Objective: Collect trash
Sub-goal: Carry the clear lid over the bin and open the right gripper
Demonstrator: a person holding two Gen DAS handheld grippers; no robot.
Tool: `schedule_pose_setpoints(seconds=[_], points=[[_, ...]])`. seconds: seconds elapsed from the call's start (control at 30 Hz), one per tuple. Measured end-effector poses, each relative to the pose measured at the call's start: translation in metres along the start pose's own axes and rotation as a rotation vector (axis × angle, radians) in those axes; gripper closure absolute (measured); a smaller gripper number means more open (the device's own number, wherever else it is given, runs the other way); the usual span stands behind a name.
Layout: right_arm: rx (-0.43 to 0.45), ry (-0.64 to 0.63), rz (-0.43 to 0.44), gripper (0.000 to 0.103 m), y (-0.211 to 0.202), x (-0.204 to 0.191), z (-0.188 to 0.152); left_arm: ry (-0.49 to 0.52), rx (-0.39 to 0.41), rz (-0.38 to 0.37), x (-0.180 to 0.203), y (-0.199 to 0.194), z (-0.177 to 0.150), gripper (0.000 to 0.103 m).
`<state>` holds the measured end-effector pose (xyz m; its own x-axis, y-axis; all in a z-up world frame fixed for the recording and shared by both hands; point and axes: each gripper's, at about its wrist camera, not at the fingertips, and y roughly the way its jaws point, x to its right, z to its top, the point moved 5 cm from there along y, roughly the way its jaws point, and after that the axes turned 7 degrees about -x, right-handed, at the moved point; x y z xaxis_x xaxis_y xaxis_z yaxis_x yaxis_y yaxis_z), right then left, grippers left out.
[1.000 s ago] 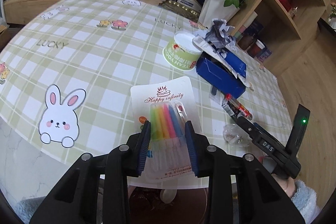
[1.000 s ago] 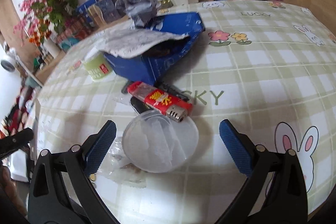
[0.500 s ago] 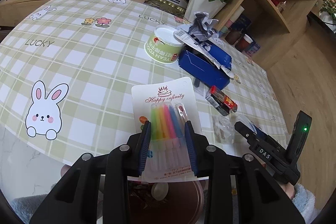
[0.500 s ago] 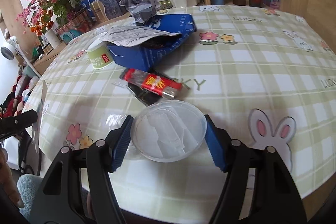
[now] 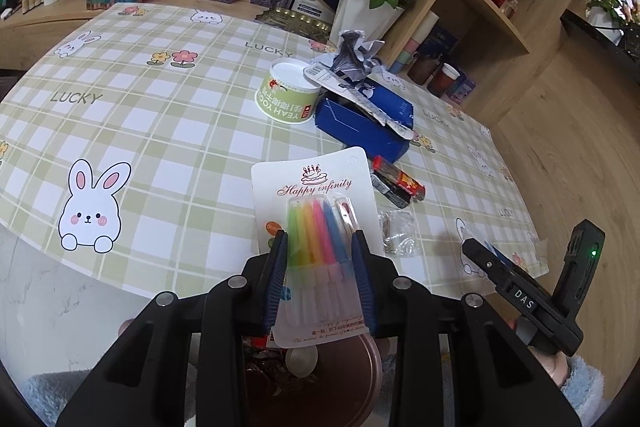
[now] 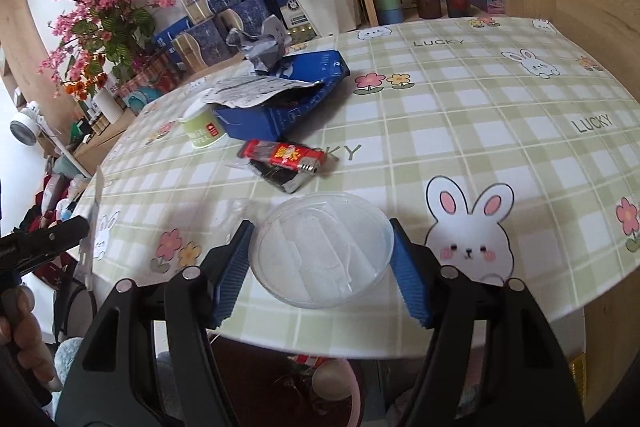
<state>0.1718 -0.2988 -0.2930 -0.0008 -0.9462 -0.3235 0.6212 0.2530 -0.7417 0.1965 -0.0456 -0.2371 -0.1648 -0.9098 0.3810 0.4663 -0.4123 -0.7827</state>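
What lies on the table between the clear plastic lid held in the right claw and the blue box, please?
In the right wrist view, a red lighter on a dark wrapper lies between the clear plastic lid and the blue box.

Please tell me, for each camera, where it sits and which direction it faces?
Left wrist: on the left tool, facing across the table; it grips a candle pack; the right tool shows at right.
Right wrist: on the right tool, gripping a clear lid; a hand shows at left.
Shared: blue box, yogurt cup.
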Motion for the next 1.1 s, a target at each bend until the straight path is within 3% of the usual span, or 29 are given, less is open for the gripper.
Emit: schedule_pose_setpoints(seconds=[0.27,0.43,0.8,1.1], points=[[-0.015,-0.028,0.030,0.036,-0.024,-0.017,-0.033,0.040,0.020,-0.013,0.008,-0.027,-0.027,0.071],[-0.078,-0.047,0.052,0.036,-0.024,-0.033,-0.070,0.060,0.035,-0.022,0.007,-0.041,-0.045,0.071],[-0.269,-0.226,0.065,0.036,0.028,-0.085,-0.139,0.060,0.053,-0.025,-0.005,-0.054,-0.071,0.072],[-0.527,-0.298,0.106,0.036,0.093,-0.107,-0.196,0.031,0.060,-0.014,-0.019,-0.056,-0.077,0.072]])
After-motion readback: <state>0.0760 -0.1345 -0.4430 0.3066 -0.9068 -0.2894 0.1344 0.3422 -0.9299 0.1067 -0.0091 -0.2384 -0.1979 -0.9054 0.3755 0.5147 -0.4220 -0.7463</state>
